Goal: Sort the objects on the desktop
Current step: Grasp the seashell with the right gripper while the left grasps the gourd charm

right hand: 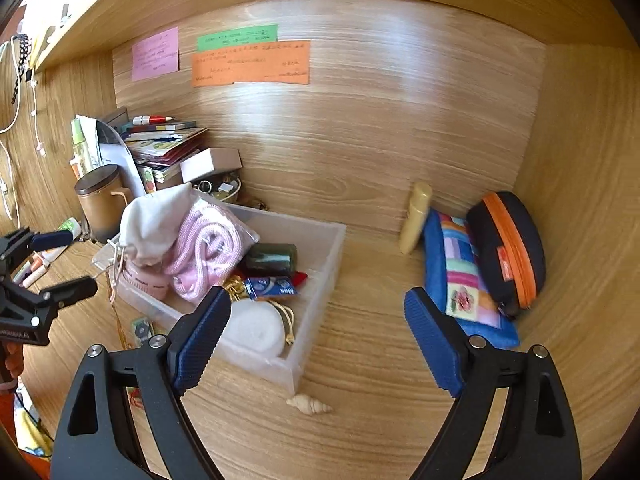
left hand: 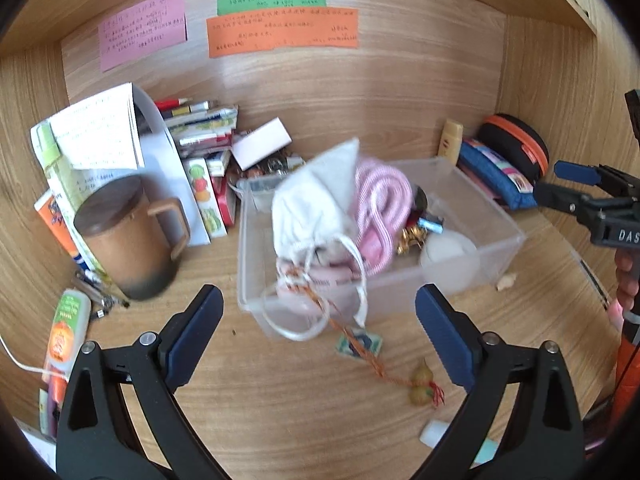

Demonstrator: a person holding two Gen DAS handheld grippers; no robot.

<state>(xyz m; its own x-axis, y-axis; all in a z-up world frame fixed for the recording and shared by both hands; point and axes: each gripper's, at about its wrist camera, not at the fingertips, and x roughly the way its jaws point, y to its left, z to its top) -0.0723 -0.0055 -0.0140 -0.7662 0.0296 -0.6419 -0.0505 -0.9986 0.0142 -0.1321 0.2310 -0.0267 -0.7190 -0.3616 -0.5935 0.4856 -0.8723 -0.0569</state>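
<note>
Both tools, left (left hand: pixel 318 322) and right (right hand: pixel 318 334), stood wide open and empty, near side of bin (left hand: pixel 500 216). Bin sat mid-bench, holding white pouch (left hand: pixel 316 196) and pink cord (left hand: pixel 382 200). Mug (left hand: pixel 128 240) left; blue pouch (right hand: pixel 460 280) far right. Shell (right hand: pixel 308 405) lay just beside bin's near corner.

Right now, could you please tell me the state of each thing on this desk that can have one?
Left gripper: open, empty.
Right gripper: open, empty.
Clear plastic box: lidless, holding items.
White drawstring pouch: in the box, cords hanging over the front wall.
Brown mug: upright, lid on.
Black case: zipped, leaning in the corner.
Cream tube: upright against the back wall.
Seashell: lying on the desk.
</note>
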